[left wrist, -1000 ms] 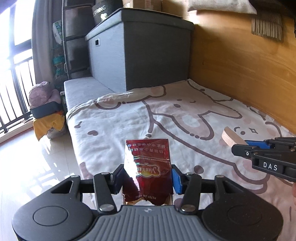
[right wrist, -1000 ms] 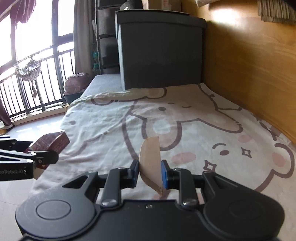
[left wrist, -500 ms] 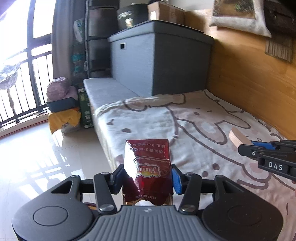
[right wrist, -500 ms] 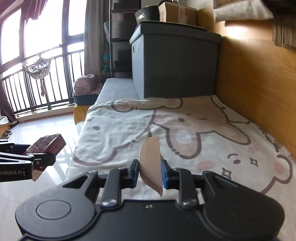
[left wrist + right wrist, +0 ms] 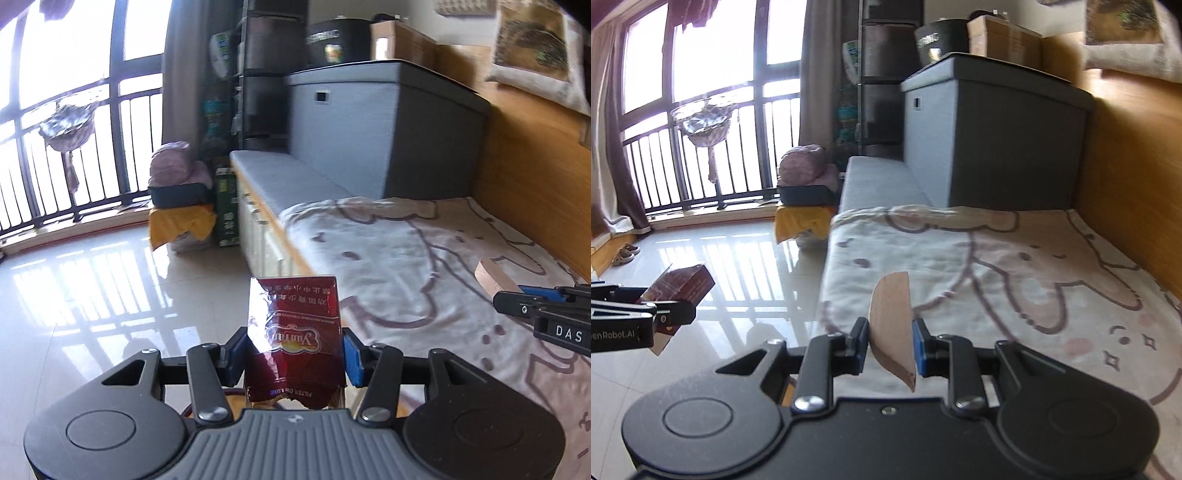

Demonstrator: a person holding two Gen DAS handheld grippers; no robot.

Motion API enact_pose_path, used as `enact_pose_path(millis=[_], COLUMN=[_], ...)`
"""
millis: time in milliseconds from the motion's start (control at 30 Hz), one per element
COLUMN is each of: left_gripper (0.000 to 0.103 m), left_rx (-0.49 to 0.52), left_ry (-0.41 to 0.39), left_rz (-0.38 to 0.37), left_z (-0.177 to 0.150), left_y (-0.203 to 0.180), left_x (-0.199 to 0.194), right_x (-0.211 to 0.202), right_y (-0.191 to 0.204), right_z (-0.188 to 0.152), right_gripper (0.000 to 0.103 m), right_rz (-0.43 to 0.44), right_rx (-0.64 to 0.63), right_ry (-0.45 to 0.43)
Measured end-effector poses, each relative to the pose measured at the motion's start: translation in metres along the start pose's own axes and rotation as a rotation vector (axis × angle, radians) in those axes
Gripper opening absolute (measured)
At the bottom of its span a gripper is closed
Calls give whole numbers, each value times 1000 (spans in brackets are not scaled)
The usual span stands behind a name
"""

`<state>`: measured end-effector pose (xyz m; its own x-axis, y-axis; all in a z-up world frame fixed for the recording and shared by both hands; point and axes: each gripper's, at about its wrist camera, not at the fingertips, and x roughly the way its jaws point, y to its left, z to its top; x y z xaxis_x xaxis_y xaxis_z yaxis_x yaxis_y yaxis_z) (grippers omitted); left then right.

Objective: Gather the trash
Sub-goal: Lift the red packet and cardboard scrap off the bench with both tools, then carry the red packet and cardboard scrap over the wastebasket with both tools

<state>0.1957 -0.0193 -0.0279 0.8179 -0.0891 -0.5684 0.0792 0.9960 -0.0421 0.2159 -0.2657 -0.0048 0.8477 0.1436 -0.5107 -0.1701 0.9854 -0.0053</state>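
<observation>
Left tongs (image 5: pixel 293 349) clamped on red pack (image 5: pixel 293 332), light and crushable, gripped by its sides. Right tongs (image 5: pixel 890 345) pinched on thin stiff card (image 5: pixel 892 325). Both carried above bed (image 5: pixel 1015 266) edge.

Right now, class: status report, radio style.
Left gripper shut on red cigarette pack. Right gripper shut on brown paper scrap. No bin in view.

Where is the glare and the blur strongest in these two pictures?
Left wrist view: the window is blown out, the floor shines with reflected bars, and the background is motion-blurred; the red pack stays sharp. Right wrist view: the same white window, and the far wall is smeared.
</observation>
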Motion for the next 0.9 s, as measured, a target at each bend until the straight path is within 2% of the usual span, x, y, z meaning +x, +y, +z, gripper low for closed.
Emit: enact_pose_path(millis=[367,500,700,900], left_gripper=[52,52,52,52], left_rx=[-104,-107,-135,-160], left_ry=[27,44,106,180], left_rz=[57,93,123,124], left_z=[-23,-32,-54,-79], left_y=[75,96,123,137], left_x=[1,5,22,48], right_x=[27,42,71,109], right_y=[78,104,141,152], right_z=[2,-2,-23,-55], right_gripper=[26,26,26,26], right_rz=[83,126,189,232], right_rx=[-67,-80,-88,-21], right_ry=[34,58,111,206])
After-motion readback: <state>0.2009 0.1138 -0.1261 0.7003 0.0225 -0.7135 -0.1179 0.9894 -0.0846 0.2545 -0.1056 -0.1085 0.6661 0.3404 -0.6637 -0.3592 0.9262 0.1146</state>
